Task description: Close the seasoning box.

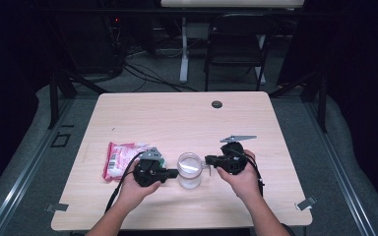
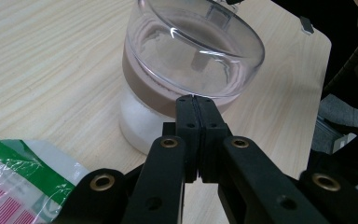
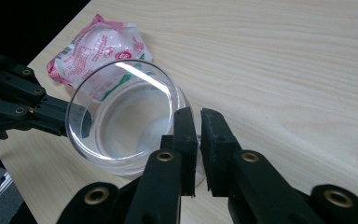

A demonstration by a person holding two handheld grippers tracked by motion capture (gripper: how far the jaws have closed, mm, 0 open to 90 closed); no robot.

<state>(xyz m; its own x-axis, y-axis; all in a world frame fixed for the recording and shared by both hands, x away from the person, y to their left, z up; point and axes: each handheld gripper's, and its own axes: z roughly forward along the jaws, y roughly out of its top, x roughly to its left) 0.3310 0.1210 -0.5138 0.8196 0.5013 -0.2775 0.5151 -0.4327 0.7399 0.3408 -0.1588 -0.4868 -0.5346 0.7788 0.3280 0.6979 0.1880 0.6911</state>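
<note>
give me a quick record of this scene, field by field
surface: wooden table
centre item: clear jar, upright, open top, white stuff at the bottom
left tool: shut, tips against the jar's side
right tool: narrow gap between the tips, at the jar's opposite side, grip unclear
other item: pink and white packet, lying flat left of the jar

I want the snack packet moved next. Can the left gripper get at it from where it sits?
Probably yes: the packet lies flat just beside the left gripper, nothing between them, though its jaws are shut against the clear jar.

Clear jar [image 1: 189, 169]; pink-white-green packet [image 1: 118, 159]; black tools; pale wood-grain table [image 1: 177, 118].
</note>
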